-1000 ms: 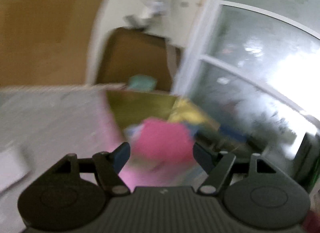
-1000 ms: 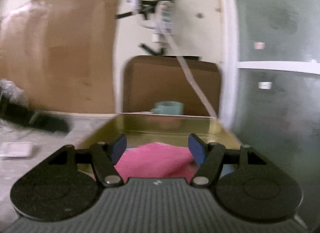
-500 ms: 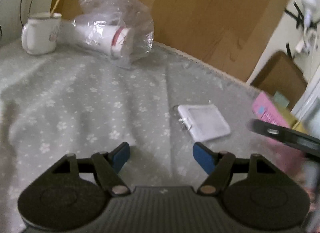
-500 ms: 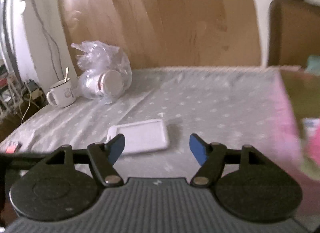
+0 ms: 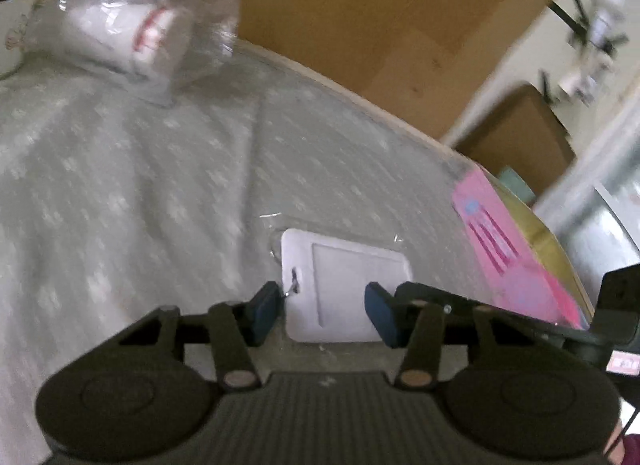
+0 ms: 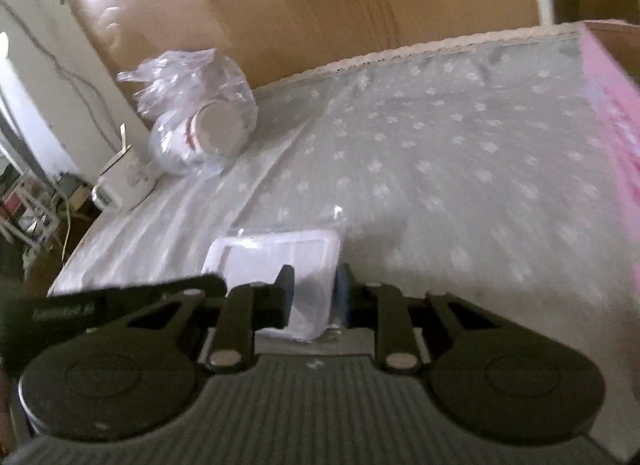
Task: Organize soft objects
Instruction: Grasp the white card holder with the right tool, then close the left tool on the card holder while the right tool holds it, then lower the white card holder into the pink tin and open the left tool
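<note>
Both tools angle down over the grey, white-flowered tablecloth (image 6: 460,153), converging on the flat white soft plastic card holder in its clear sleeve (image 5: 344,285) that lies on the cloth near the table's front edge. The left gripper (image 5: 326,311) has its jaws closing, the holder's near end between the 2 blue pads, but whether they touch it is unclear. The right gripper (image 6: 314,293) is also closing, its jaws narrow around the holder's right corner; motion blur hides whether the pads press it. The pink rectangular box (image 5: 516,253) stands just right of the holder, cut off by the frame. A crumpled clear plastic bag holding a white cup (image 6: 204,129) lies well beyond, blurred, beside a half-hidden white mug (image 6: 128,181)
</note>
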### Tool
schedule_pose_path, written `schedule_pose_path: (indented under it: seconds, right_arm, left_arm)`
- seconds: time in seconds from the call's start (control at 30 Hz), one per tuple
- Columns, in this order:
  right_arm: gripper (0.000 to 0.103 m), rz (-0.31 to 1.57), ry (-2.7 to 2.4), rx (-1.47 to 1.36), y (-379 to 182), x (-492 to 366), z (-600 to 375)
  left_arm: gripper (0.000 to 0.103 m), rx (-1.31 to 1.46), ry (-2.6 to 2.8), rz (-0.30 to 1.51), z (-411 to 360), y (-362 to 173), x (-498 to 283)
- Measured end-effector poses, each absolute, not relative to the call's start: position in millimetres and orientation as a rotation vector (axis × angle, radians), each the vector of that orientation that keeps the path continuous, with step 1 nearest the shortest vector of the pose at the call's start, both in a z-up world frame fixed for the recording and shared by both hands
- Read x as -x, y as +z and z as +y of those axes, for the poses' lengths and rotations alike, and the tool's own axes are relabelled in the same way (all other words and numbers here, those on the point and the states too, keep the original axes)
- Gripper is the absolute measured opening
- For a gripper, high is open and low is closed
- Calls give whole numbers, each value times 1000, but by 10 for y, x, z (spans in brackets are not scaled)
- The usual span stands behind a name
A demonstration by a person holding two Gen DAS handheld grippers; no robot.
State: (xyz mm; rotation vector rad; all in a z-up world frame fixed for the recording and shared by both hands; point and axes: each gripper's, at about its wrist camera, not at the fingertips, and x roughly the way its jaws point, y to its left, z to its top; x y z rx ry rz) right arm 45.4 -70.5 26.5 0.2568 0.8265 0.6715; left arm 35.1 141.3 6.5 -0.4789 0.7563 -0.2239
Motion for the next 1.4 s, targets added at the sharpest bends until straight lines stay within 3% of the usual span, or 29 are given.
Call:
schedule_pose_path:
  seconds: [0.27, 0.4, 0.5, 0.57, 0.63, 0.9, 0.93, 1.03, 1.4]
  right_arm:
    - [32, 725, 625, -235, 203, 666, -1602]
    - [36, 659, 545, -161, 171, 1192, -1931]
    - [47, 637, 513, -157, 144, 1429, -2139]
    - [68, 624, 508, -159, 120, 1495, -2222]
    - [71, 593, 493, -135, 104, 1557, -2260]
    - [71, 534, 548, 61, -37, 1601, -2117]
    - [71, 525, 549, 91, -71, 1596, -2062]
    - [65, 481, 524, 106, -97, 1597, -1985]
    - [64, 234, 372, 145, 613, 1143, -2364]
  left_arm:
    - [47, 358, -418, 784, 671, 33, 325]
    - [55, 250, -505, 780, 235, 48, 468]
    - [64, 228, -551, 803, 24, 67, 453]
    - [73, 231, -562, 808, -35, 105, 458]
    - [75, 198, -534, 792, -38, 160, 479]
    - [73, 132, -510, 824, -90, 107, 406]
    - [63, 96, -524, 819, -151, 110, 428]
    - [63, 51, -515, 827, -269, 173, 443]
    - [65, 45, -600, 614, -835, 1083, -240]
